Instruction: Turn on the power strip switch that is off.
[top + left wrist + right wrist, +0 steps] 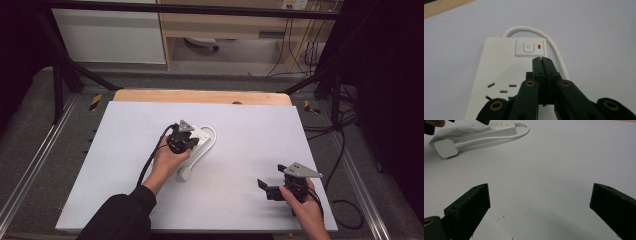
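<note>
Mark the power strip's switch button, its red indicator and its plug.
switch button (528, 46), left gripper view, centre of the button face.
red indicator (539, 46), left gripper view, middle of the red light.
plug (447, 148), right gripper view, flat top of the plug body.

even overhead light makes the matte white table top (240, 150) bright while the surroundings fall dark; the high view is soft and grainy. soft shadows pool just beneath the right gripper (540, 202), whose near black jaws blur, as do the left gripper's (541, 61)
</note>
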### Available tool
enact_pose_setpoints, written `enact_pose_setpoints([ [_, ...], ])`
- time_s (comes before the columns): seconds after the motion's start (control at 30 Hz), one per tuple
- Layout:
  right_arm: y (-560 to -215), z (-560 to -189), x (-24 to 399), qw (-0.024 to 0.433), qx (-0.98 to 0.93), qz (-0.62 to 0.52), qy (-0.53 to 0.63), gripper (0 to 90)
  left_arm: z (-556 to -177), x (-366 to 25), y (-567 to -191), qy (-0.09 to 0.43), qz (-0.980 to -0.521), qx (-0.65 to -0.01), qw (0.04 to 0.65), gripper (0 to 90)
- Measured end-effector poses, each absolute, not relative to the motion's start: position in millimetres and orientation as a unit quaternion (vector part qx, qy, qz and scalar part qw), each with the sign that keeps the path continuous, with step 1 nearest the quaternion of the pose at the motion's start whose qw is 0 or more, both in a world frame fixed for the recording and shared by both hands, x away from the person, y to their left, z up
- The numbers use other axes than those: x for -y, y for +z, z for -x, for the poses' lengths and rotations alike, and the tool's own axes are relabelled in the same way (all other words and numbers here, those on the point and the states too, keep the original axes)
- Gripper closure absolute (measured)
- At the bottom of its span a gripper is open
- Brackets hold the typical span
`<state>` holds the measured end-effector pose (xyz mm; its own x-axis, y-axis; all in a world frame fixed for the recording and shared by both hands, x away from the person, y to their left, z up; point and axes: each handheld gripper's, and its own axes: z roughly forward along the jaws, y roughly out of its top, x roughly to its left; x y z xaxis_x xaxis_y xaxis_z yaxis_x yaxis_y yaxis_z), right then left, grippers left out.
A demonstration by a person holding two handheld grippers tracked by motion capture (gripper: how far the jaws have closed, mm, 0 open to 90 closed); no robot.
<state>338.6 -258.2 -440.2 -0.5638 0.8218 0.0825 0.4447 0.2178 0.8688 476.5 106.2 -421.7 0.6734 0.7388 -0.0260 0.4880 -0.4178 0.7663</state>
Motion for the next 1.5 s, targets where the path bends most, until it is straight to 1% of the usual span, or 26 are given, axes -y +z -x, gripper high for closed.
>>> enact_pose_setpoints([
  [0.4, -440.1, -338.5, 258.7, 0.204, -0.752, -0.421, 0.464, 3.5, -479.1, -107.5, -425.9, 0.156, -0.835, -0.370, 0.377, 90.0],
  [1.5, -439.8, -338.0, 258.9, 0.203, -0.753, -0.420, 0.464, 3.4, -481.5, -104.9, -424.4, 0.149, -0.840, -0.368, 0.368, 90.0],
])
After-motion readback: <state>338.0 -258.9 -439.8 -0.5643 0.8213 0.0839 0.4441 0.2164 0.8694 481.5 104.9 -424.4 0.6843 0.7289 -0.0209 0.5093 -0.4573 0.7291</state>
